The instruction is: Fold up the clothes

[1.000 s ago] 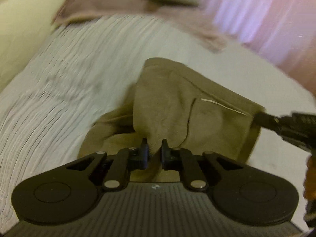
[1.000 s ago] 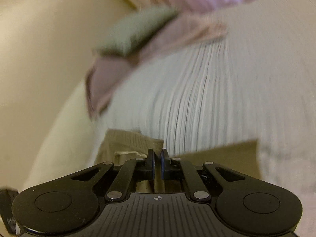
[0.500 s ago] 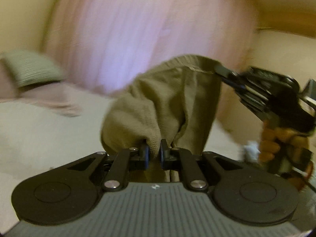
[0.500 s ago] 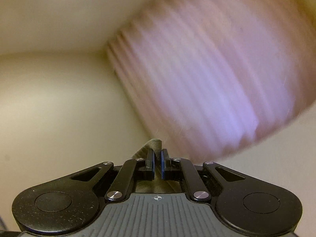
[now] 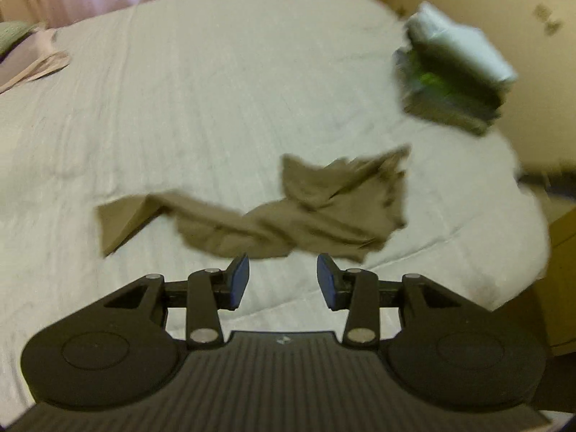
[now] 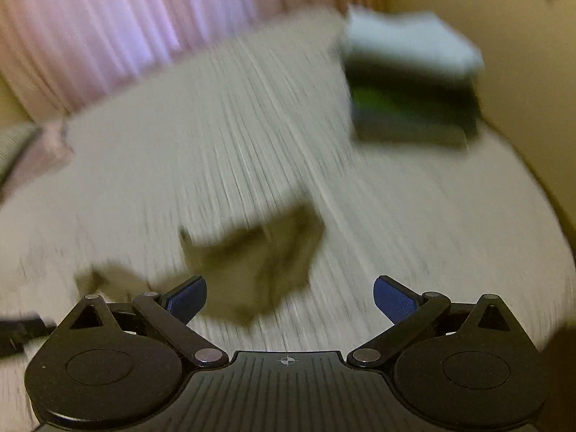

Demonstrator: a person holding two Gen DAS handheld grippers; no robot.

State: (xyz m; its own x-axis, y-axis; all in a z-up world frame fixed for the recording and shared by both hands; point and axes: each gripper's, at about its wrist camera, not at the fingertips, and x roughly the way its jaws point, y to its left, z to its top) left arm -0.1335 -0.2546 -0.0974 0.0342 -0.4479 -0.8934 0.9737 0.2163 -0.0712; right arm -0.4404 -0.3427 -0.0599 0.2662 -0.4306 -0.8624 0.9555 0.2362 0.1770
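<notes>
An olive-brown garment lies crumpled and stretched sideways on the pale bed sheet, one flat end at the left and a bunched part at the right. My left gripper hovers just short of it, open, nothing between its blue pads. In the blurred right wrist view the same garment lies ahead of my right gripper, which stands wide open and empty, its blue pads far apart.
A stack of folded clothes, white on top over dark and green layers, sits at the bed's far right corner. A pillow and pinkish cloth lie at the far left. Pink curtains hang behind. A wooden piece of furniture stands beside the bed at the right.
Both grippers were shut on the olive garment and held it up in the air. Both have opened and let it go; it now lies crumpled on the bed.
</notes>
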